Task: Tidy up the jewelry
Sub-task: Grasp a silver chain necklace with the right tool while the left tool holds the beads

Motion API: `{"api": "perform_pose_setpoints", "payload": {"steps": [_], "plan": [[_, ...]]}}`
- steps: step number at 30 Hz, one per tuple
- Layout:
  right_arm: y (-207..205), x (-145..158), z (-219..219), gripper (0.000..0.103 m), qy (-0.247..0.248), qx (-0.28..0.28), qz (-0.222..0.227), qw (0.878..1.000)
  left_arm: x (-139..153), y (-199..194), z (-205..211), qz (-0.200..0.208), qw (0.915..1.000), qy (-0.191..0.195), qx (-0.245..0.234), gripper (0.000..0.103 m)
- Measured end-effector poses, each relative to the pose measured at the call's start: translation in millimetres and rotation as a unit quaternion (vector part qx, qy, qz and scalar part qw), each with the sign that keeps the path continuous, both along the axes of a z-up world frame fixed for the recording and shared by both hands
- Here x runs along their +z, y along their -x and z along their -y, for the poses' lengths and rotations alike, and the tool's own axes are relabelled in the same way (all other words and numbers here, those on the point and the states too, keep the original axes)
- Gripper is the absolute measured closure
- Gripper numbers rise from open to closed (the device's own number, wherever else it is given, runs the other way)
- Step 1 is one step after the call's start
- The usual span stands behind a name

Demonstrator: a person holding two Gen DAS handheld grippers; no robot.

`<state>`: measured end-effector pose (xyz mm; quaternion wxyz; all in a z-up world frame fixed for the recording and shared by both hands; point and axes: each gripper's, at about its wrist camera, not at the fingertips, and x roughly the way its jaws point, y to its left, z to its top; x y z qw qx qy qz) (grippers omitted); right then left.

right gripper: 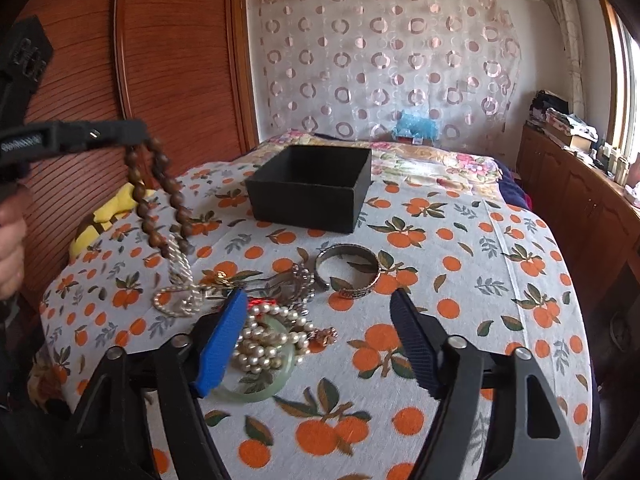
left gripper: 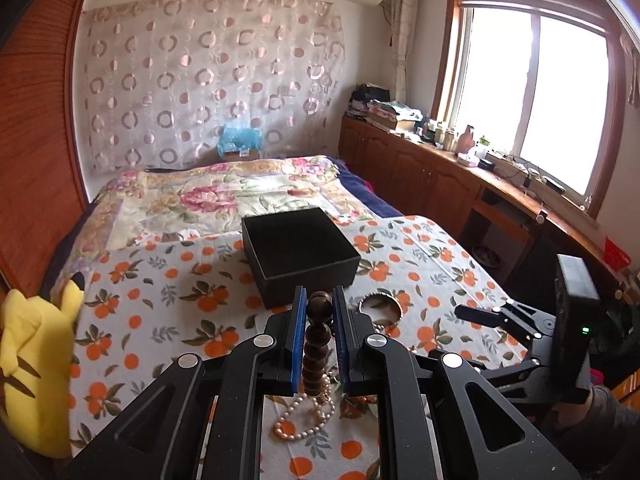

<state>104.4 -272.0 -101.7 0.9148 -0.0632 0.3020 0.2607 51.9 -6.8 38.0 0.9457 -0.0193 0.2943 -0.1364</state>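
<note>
The left gripper (left gripper: 319, 312) has its blue-padded jaws closed on a string of dark brown wooden beads (left gripper: 318, 344), pinching it near the top of the loop. In the right wrist view the loop hangs from the gripper's tips with its long axis running down and slightly toward the table's near edge, two strands side by side. Its lowest beads (right gripper: 176, 216) meet a silver chain-link bracelet (right gripper: 179, 264) above the left part of the table. Whether the chain is hooked onto the beads or only lies behind them cannot be told.

The right gripper (right gripper: 320, 316) is spread wide and holds nothing. Its blue finger pad (right gripper: 224, 344) sits over a heap of jewelry near the table's front edge: a cream pearl necklace (right gripper: 264, 340) coiled on top of a pale green jade bangle (right gripper: 256, 388).

Just beyond the heap, a wide silver patterned bangle (right gripper: 347, 272) lies flat on the white tablecloth printed with oranges (right gripper: 460, 280). A tangle of silver chains (right gripper: 298, 280) touches its left side.

A square black open box (right gripper: 310, 188) stands upright at the table's far edge, its opening facing up. A yellow plush toy (left gripper: 36, 368) sits off the table's left edge.
</note>
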Motion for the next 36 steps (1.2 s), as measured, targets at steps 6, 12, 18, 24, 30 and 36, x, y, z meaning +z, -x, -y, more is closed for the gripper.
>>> {"api": "perform_pose_setpoints", "payload": {"steps": [6, 12, 18, 24, 30, 36], "plan": [[-40.7, -8.2, -5.5, 0.047, 0.024, 0.008, -0.021, 0.999, 16.8, -6.4, -5.3, 0.018, 0.9998, 0.000, 0.000, 0.091], [-79.7, -17.0, -7.4, 0.058, 0.040, 0.010, -0.053, 0.998, 26.3, -15.6, -8.1, 0.025, 0.9996, 0.003, -0.010, 0.091], [-84.1, -7.2, -17.1, 0.060, 0.017, 0.036, -0.054, 0.998, 13.8, -25.7, -17.6, 0.009, 0.9999, 0.005, -0.001, 0.091], [-71.9, -1.0, -62.1, 0.060, 0.013, 0.104, -0.061, 0.993, -23.6, -36.8, -38.6, -0.034, 0.9991, -0.001, 0.025, 0.091], [-63.6, -1.2, -109.9, 0.060, 0.033, 0.163, -0.076, 0.983, -64.3, -41.6, -74.5, -0.078, 0.9949, 0.001, 0.064, 0.091], [-70.5, -7.8, -147.6, 0.060, 0.053, 0.195, -0.099, 0.974, -91.0, -42.9, -100.7, -0.107, 0.9907, 0.007, 0.084, 0.091]]}}
